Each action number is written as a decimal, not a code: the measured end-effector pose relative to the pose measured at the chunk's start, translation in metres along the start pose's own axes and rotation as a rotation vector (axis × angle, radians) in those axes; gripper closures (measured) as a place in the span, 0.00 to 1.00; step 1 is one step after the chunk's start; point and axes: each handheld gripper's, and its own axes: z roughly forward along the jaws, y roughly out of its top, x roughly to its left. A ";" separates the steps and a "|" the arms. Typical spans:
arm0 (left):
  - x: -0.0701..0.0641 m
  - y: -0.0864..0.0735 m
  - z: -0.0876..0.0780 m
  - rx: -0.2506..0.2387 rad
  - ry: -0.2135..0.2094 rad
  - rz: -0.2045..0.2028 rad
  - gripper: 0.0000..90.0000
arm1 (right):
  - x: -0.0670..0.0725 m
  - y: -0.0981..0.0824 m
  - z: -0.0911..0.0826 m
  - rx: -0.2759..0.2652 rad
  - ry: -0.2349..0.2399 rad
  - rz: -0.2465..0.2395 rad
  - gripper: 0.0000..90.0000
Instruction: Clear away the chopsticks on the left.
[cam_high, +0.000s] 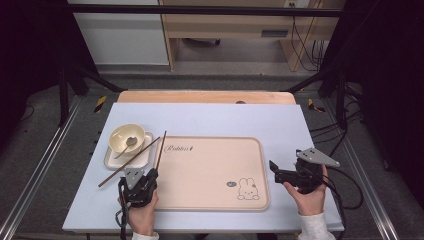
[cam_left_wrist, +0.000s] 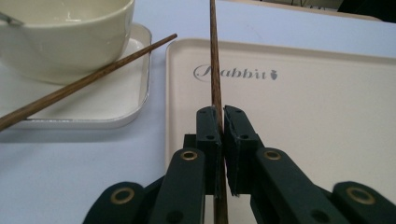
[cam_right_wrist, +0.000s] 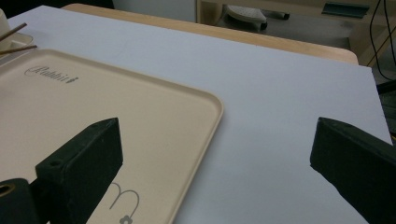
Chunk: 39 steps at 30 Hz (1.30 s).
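We have one chopstick pinched in the left gripper at the tray's left edge (right gripper jaws spread, idle), the other chopstick still lying across the small dish.

Chopstick ends beyond frame edges

A wooden table stands under a pale blue mat. Beyond it, grey floor runs to a white cabinet and a light wooden desk. Black cables hang beside the desk. Black frame bars cross overhead, and the side walls lie dark. Metal rails flank the table.
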 end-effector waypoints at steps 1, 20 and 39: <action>0.000 0.000 0.000 0.000 0.000 0.000 0.95 | 0.000 0.000 0.000 0.000 0.000 0.000 0.03; 0.004 -0.010 0.014 0.059 0.051 -0.020 0.95 | 0.001 -0.001 0.002 0.008 -0.001 -0.007 0.03; 0.002 -0.005 0.024 0.112 0.068 0.001 0.94 | 0.001 -0.001 0.002 0.009 0.000 -0.010 0.03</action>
